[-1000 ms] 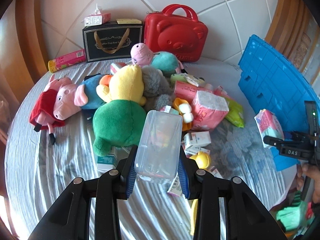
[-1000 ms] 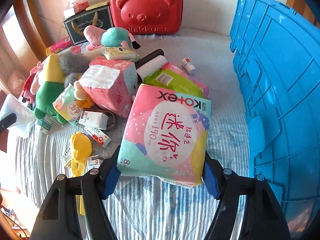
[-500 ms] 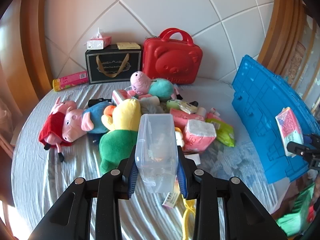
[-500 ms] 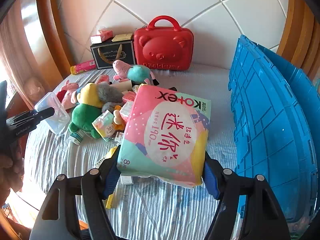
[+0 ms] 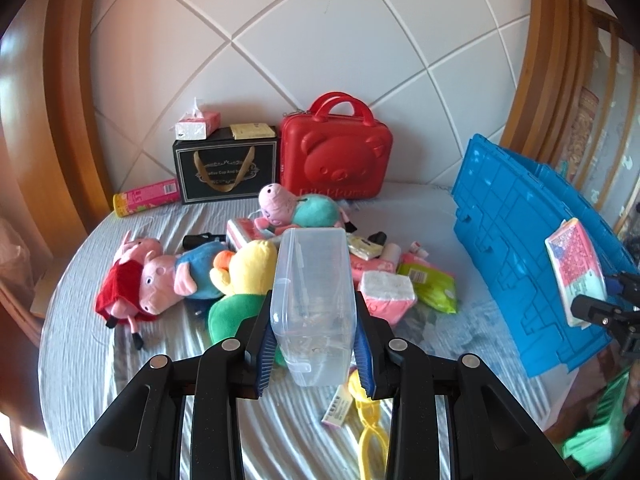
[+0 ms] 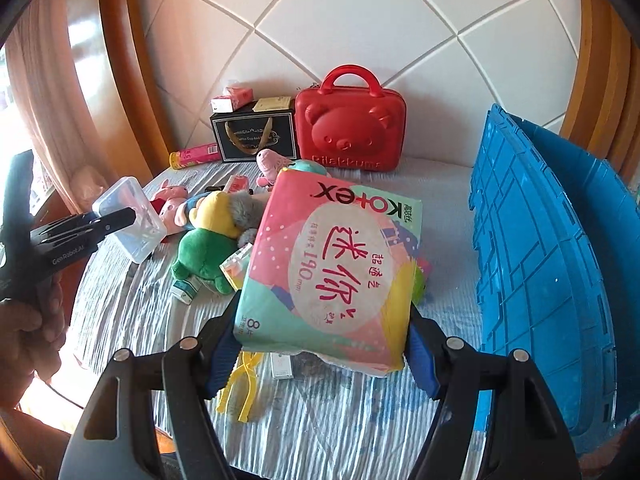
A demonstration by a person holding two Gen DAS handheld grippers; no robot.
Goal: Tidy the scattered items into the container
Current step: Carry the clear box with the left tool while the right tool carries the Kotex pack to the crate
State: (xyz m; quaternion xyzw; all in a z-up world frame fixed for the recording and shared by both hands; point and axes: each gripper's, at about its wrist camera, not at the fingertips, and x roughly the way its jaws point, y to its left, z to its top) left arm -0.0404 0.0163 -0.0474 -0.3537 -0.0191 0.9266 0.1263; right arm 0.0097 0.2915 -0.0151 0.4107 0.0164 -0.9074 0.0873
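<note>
white quilted panels framed in curved wood back a bed covered in a pale striped sheet. against the panels a red bear-faced case stands just beside a black gift bag, on which a tissue box and a small yellow box rest. mid-bed a heap of scattered items is seen: a pig plush in a red dress, a pig plush in blue, a yellow and green plush, a pig plush in teal, a pink tissue pack, a green wipes pack and a yellow plastic toy near the foreground. the left tongs are closed on a clear plastic box, which is held above the bed with its long side pointing away from the camera. the right tongs are clamped on a pink kotex pad pack, held flat above the sheet with its printed face up. the blue container sits at the right edge of the bed, its ribbed wall just beside the pad pack in the right wrist view. in the left wrist view the pad pack is seen in front of that blue wall.
</note>
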